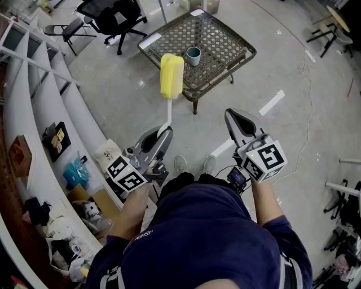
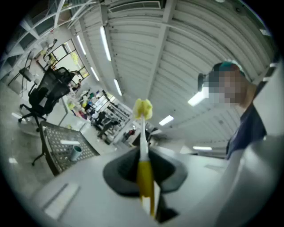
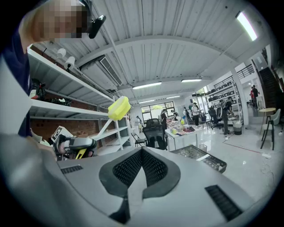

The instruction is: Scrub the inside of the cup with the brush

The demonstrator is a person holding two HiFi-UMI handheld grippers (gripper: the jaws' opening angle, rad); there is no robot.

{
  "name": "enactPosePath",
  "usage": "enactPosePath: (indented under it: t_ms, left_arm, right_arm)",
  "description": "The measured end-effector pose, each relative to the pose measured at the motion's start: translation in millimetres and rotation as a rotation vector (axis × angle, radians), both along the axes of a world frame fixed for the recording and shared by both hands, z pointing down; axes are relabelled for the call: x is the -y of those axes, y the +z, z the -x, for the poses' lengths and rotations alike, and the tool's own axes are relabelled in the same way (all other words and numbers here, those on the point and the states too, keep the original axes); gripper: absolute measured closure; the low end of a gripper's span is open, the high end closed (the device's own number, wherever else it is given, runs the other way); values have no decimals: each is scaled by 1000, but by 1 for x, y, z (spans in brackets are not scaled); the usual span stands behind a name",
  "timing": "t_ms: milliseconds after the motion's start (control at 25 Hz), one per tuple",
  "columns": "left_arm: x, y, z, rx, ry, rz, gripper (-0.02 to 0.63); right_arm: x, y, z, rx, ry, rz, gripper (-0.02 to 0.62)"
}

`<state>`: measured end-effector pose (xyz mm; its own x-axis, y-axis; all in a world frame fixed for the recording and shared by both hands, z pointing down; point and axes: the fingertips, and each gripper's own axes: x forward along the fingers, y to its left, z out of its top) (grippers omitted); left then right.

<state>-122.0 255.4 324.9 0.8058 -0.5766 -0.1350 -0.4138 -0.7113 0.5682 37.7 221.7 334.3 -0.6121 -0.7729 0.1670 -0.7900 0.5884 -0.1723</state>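
My left gripper (image 1: 159,137) is shut on the handle of a brush (image 1: 172,76) with a yellow sponge head and a white stem, which sticks up and forward. The brush (image 2: 143,133) runs between the closed jaws in the left gripper view, and its head (image 3: 118,108) shows in the right gripper view. A teal cup (image 1: 193,56) stands upright on a low metal mesh table (image 1: 220,39) some way ahead on the floor; the cup (image 2: 75,153) shows small at the left. My right gripper (image 1: 238,123) is shut and empty, held beside the left one.
Curved white shelves (image 1: 39,107) with boxes and bags run along the left. A black office chair (image 1: 113,17) stands behind the table. More chairs and stools (image 1: 333,28) stand at the far right. White tape marks (image 1: 272,103) and a cable lie on the grey floor.
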Motion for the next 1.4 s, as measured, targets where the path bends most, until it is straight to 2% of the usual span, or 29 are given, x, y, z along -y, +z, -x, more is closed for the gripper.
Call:
enactPosePath:
  t_ms: [440, 1000, 1400]
  left_arm:
    - [0, -2, -7, 5, -3, -7, 575]
    - [-21, -3, -49, 3, -50, -38, 577]
    - [-18, 4, -42, -15, -89, -11, 577]
  right_arm:
    - [2, 2, -13, 29, 19, 19, 588]
    - [-20, -5, -49, 52, -40, -5, 588]
    - [-21, 1, -51, 58, -64, 21, 588]
